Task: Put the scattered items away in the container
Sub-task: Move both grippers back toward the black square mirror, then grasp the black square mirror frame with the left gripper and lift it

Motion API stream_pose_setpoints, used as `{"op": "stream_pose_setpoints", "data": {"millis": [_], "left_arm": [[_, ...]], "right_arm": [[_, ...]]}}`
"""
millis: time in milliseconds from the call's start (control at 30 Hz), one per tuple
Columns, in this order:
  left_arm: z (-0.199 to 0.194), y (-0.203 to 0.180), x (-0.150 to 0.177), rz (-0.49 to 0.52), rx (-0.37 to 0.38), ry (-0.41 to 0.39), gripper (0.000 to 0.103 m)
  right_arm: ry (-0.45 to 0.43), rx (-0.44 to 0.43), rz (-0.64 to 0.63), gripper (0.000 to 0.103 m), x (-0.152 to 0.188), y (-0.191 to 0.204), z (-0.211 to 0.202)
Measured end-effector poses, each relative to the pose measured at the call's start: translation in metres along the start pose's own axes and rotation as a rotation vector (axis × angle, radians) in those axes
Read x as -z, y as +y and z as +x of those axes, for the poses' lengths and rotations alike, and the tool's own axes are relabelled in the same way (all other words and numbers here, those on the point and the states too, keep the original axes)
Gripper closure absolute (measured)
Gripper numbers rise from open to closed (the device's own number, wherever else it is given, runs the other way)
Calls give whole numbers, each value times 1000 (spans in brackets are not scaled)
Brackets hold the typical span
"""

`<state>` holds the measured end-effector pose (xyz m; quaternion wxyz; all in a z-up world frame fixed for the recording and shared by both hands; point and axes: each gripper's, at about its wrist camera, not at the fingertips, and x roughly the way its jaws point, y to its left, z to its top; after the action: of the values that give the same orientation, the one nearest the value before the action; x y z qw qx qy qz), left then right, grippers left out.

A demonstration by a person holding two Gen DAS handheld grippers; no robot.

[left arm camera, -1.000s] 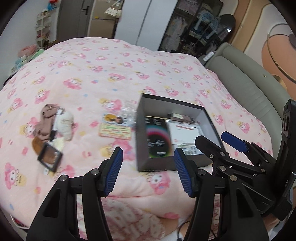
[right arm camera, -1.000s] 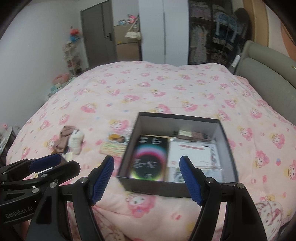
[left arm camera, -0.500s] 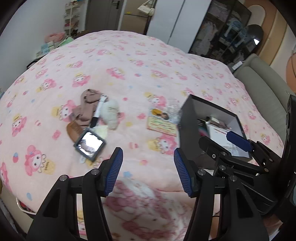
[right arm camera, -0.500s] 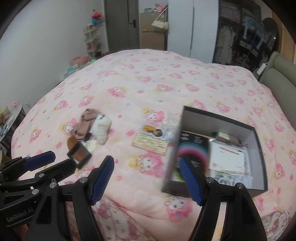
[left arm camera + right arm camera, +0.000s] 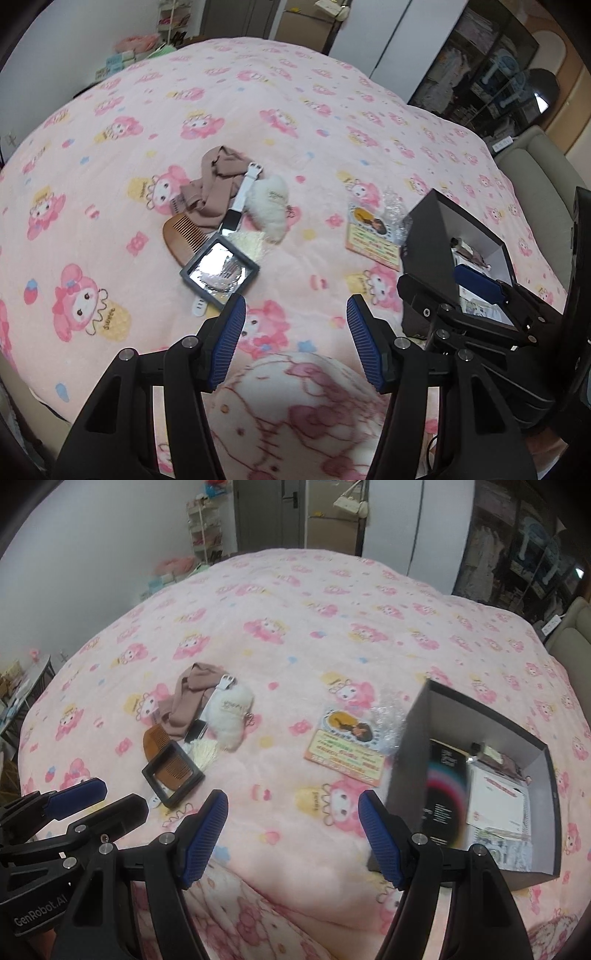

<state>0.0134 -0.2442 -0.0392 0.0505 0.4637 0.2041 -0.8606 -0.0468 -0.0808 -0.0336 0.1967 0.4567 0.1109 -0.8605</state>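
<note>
A dark open box with booklets inside stands at the right on the pink bed. Left of it lie a card and a clear wrapper. Further left is a pile: brown cloth, white fluffy pouch, wooden comb, white-strapped watch, and a black-framed mirror. My left gripper is open and empty, just in front of the mirror. My right gripper is open and empty, between pile and box.
The pink patterned blanket covers the whole bed. A grey padded headboard lies at the right. Shelves, a door and wardrobes stand at the far wall. A folded blanket edge lies under the grippers.
Both grippers have swung left, away from the box and toward the pile of items. The box now sits at the right edge of both views. Both grippers stay open.
</note>
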Motion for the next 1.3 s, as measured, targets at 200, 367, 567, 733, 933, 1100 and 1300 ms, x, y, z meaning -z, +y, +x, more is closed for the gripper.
{"op": "stream_pose_setpoints", "data": {"millis": [200, 367, 567, 733, 933, 1100, 1300], "left_arm": [[26, 44, 3, -121, 9, 42, 44], [57, 89, 6, -244, -8, 88, 44], [89, 123, 1, -313, -23, 96, 46], [114, 142, -13, -358, -4, 79, 60], [131, 130, -15, -326, 25, 145, 64], [126, 118, -5, -291, 96, 217, 62], [117, 133, -14, -334, 80, 139, 62]], "right_arm": [[63, -69, -60, 32, -8, 23, 34], [119, -101, -93, 32, -12, 40, 69], [203, -157, -132, 37, -21, 55, 117], [307, -229, -126, 54, -22, 62, 151], [410, -336, -86, 55, -16, 64, 178], [386, -328, -60, 57, -17, 58, 177], [322, -337, 5, 57, -20, 45, 164]]}}
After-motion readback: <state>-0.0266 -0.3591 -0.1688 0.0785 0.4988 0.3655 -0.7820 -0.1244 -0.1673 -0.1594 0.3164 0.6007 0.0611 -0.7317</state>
